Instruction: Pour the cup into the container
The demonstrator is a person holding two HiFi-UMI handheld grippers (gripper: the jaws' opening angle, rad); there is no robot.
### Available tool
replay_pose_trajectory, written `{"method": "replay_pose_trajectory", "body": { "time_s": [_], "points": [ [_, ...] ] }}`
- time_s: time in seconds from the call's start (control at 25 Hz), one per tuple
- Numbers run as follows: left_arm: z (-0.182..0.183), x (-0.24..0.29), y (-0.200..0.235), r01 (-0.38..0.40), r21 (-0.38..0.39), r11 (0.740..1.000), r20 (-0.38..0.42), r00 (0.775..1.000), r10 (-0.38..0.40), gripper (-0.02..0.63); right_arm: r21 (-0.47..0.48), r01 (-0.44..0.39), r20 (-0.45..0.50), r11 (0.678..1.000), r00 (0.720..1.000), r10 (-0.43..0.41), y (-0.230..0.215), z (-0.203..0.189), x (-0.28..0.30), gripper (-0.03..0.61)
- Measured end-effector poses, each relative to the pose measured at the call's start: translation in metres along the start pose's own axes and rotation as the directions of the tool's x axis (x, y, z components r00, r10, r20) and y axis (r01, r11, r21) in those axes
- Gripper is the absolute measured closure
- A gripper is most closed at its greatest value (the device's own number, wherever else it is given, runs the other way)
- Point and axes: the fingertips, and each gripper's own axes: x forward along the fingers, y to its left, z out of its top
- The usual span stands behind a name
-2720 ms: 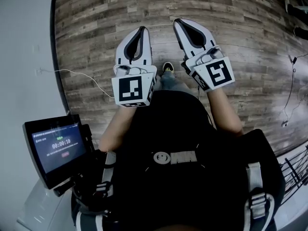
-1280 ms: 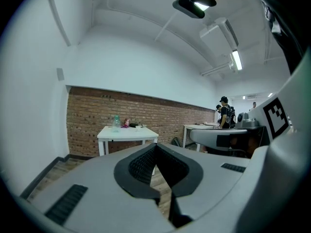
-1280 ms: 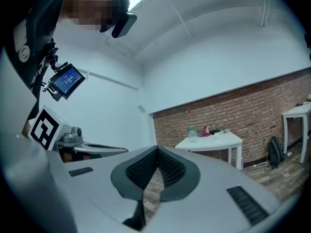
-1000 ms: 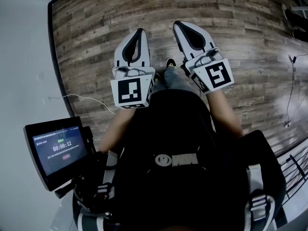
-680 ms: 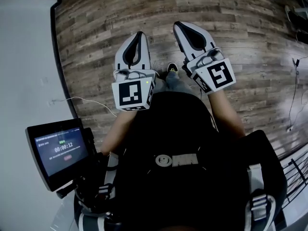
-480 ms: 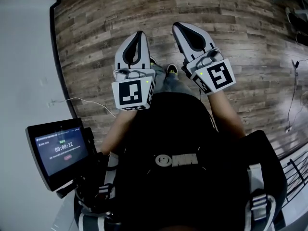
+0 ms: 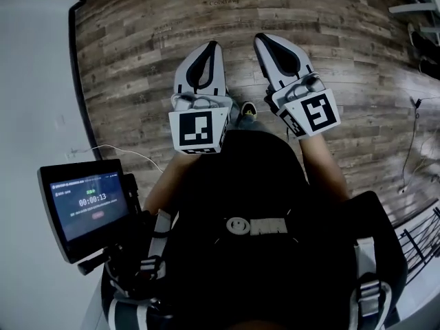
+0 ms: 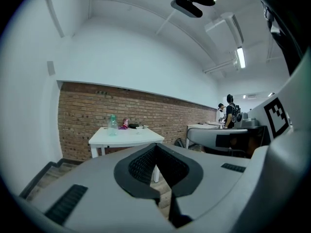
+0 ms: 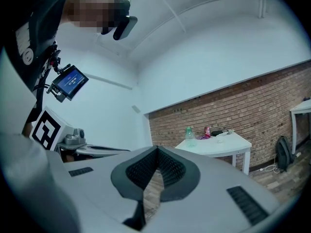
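Observation:
Both grippers are held out in front of the person's body over a wooden plank floor [image 7: 137, 60]. My left gripper [image 7: 205, 48] is shut with nothing between its jaws, and so is my right gripper [image 7: 266, 40]. Along the left gripper [image 8: 155, 147] I see a far white table [image 8: 141, 139] before a brick wall. On it stand a clear bottle with a green cap [image 8: 112, 124] and a small pink thing [image 8: 125, 124]. The right gripper [image 9: 157, 150] faces the same table [image 9: 228, 145], bottle [image 9: 189, 133] and a red can [image 9: 207, 131]. The small items there are too far off to tell a cup or a container.
A screen with a timer [image 7: 86, 205] hangs at the person's left hip. A white wall [image 7: 34, 81] runs along the left of the floor. People with backpacks [image 8: 230, 111] stand at far benches. A dark bag [image 9: 283, 152] leans by another table [image 9: 303, 108].
The floor has slid past under the grippers as the person walks forward. Both grippers sit slightly further right in the head view and stay shut. The timer has advanced.

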Motion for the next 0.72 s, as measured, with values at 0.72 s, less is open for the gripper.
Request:
{"method": "replay_pose_trajectory", "body": {
  "time_s": [0.72],
  "points": [
    [0.021, 0.066, 0.077, 0.013, 0.003, 1.000, 0.022, 1.000, -0.013, 0.615, -0.019, 0.037, -0.029, 0.999, 0.999, -0.038, -0.030, 0.004, 0.095, 0.581]
  ]
}}
